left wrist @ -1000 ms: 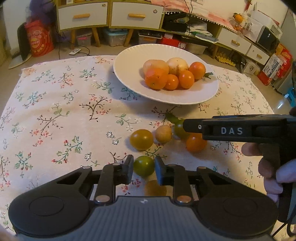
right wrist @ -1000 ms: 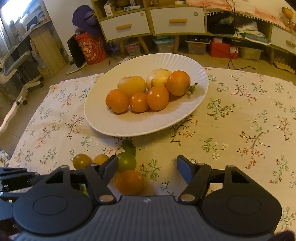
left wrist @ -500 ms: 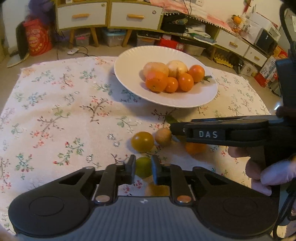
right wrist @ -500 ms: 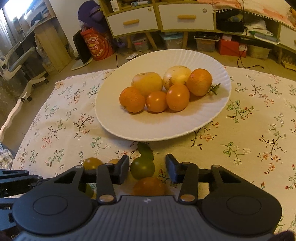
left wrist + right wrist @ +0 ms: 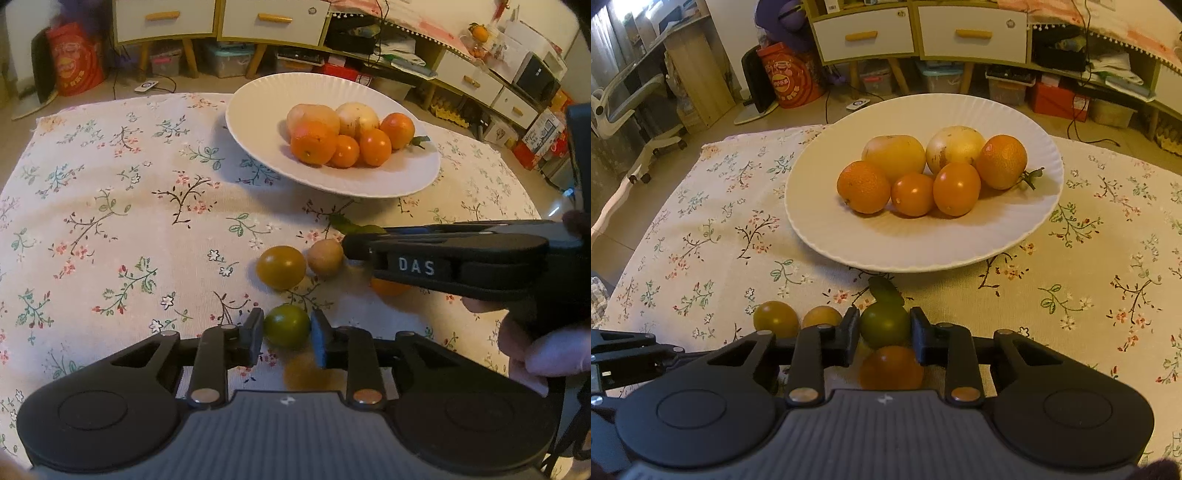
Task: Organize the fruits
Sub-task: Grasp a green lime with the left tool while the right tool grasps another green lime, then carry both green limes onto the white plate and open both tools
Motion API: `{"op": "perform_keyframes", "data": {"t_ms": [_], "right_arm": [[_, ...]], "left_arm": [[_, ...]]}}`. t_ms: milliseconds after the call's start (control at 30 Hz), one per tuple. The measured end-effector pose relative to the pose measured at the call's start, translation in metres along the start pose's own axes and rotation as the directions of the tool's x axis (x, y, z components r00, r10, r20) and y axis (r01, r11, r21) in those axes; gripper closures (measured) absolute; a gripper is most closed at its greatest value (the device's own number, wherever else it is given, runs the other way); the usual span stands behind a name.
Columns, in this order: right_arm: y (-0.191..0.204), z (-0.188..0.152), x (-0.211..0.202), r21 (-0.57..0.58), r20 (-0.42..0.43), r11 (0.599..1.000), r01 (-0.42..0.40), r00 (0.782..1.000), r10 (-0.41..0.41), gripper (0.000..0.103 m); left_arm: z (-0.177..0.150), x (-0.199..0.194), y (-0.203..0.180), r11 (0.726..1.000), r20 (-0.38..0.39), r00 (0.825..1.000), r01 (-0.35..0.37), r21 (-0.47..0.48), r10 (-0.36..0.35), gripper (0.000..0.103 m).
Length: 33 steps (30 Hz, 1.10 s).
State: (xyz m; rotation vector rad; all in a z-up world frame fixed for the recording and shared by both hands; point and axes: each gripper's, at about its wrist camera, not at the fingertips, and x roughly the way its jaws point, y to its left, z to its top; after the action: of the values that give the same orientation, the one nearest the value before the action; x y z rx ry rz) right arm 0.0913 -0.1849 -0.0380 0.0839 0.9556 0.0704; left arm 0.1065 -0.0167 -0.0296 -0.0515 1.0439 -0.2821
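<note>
Both tongs are clamped on small green fruits: the left tongs [image 5: 287, 338] on a green tomato [image 5: 286, 325], the right tongs [image 5: 885, 334] on a leafy green fruit [image 5: 885, 325]. Pick-up looks done; next, I'd judge, each lifts clear and carries over the white plate [image 5: 1027, 236] without knocking the loose fruit on the bench [image 5: 110, 206].

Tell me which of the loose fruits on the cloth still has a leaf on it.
The green fruit between the right gripper pads: a dark leaf sticks out toward the plate. The other loose fruits show no leaf.
</note>
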Motion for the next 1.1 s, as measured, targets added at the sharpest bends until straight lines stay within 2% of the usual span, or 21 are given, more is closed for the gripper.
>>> {"op": "perform_keyframes", "data": {"t_ms": [267, 733, 1100], "right_arm": [[-0.007, 0.003, -0.009, 0.026, 0.023, 1.0, -0.008, 1.0, 0.007, 0.077], [-0.016, 0.005, -0.029, 0.066, 0.055, 0.997, -0.04, 0.998, 0.037, 0.077], [-0.029, 0.011, -0.044, 0.112, 0.109, 0.992, -0.052, 0.993, 0.04, 0.077]], "left_arm": [[0.001, -0.002, -0.001, 1.0, 0.002, 1.0, 0.006, 0.005, -0.006, 0.102], [0.005, -0.022, 0.005, 1.0, 0.053, 0.998, 0.029, -0.01, -0.029, 0.102], [0.013, -0.036, -0.001, 0.998, 0.157, 0.986, 0.064, 0.0, -0.063, 0.102]]}}
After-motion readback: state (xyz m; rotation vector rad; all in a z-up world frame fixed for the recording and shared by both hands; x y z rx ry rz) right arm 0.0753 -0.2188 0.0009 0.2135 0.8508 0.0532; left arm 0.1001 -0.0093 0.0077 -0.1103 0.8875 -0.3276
